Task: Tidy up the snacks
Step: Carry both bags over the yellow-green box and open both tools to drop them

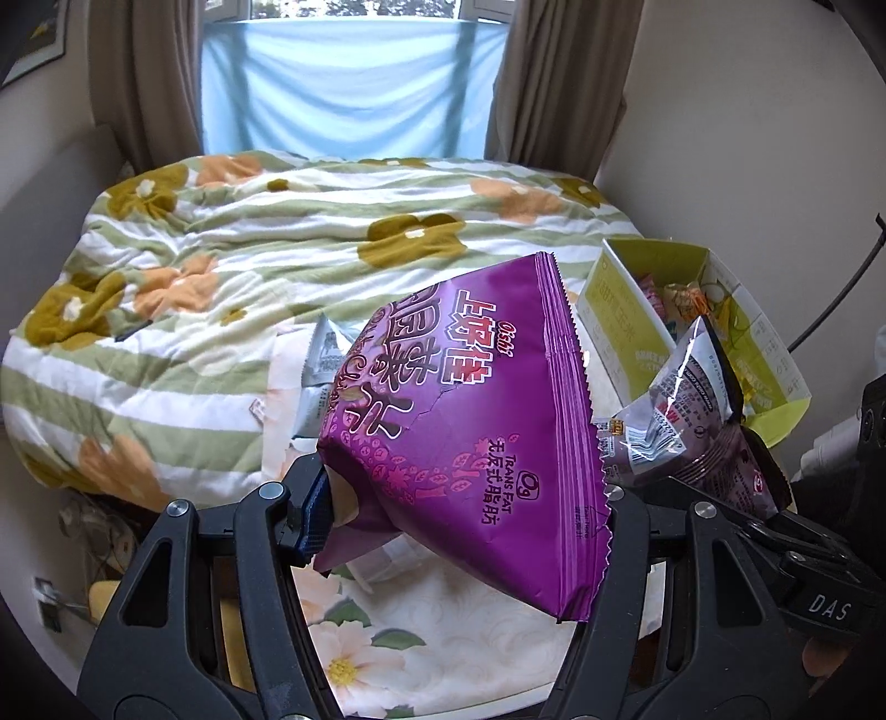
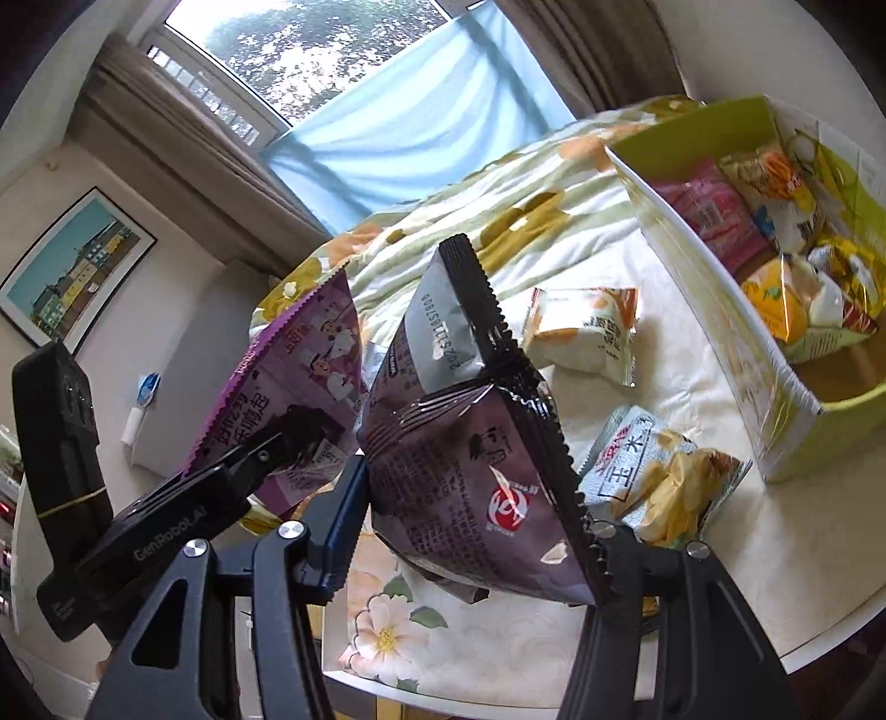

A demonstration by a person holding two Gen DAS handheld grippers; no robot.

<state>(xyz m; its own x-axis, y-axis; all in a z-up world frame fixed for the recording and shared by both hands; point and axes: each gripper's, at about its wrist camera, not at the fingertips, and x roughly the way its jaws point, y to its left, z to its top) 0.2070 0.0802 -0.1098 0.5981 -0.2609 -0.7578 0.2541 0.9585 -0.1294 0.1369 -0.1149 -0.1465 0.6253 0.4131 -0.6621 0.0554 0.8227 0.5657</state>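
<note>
My left fingers [image 1: 459, 520] are clamped on a purple chip bag [image 1: 470, 421] and my right fingers [image 2: 470, 559] on a dark snack bag [image 2: 470, 459], both held up above the floral worktop [image 2: 498, 626], left of the green snack box [image 2: 714, 310]

Daylight from window [image 2: 310, 50] — fisheye edges warped, dark.

the purple snack bag [image 1: 470, 421] is smooth, satiny plastic film with crimped edges. the dark packet [image 2: 476, 476] is glossy, crinkled foil. the box [image 2: 714, 310] looks like matt card, the quilt [image 1: 221, 266] soft cloth, the grippers' arms matt black plastic.
</note>
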